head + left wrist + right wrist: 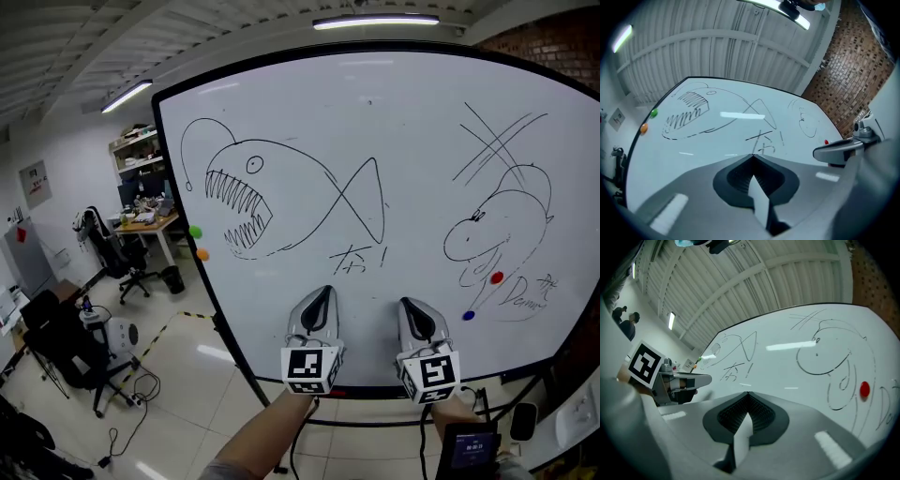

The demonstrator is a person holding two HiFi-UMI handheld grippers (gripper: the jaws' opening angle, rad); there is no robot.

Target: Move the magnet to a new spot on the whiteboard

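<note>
Left claw (753, 156) is closed, its two jaws meeting tip to tip with nothing between them. Right claw (748, 394) is closed the same way and is also empty. They sit side by side, low in front of the whiteboard (375, 141), tips tilted up toward it, each with its marker cube at the near end.

Nearest to the right claw is a blue magnet (469, 316), on the board just up and to its right. A red magnet (497, 277) sits a little higher and further right, near the blue one, by the lower edge of a drawn creature (497, 230). Neither claw touches either magnet. In the right gripper view the red magnet is well right of the closed jaws. In the left gripper view it is a small dot far to the right, past the right claw.

Well to the left of the left claw, at the board's left edge, a green magnet (195, 232) sits just above an orange magnet (202, 254). Which of the four the task means cannot be told.

A drawn fish (262, 192) with teeth fills the board's left half, above the left claw. Beyond the board are a desk (141, 223) and chairs at the left and a brick wall (553, 37) at the right.
</note>
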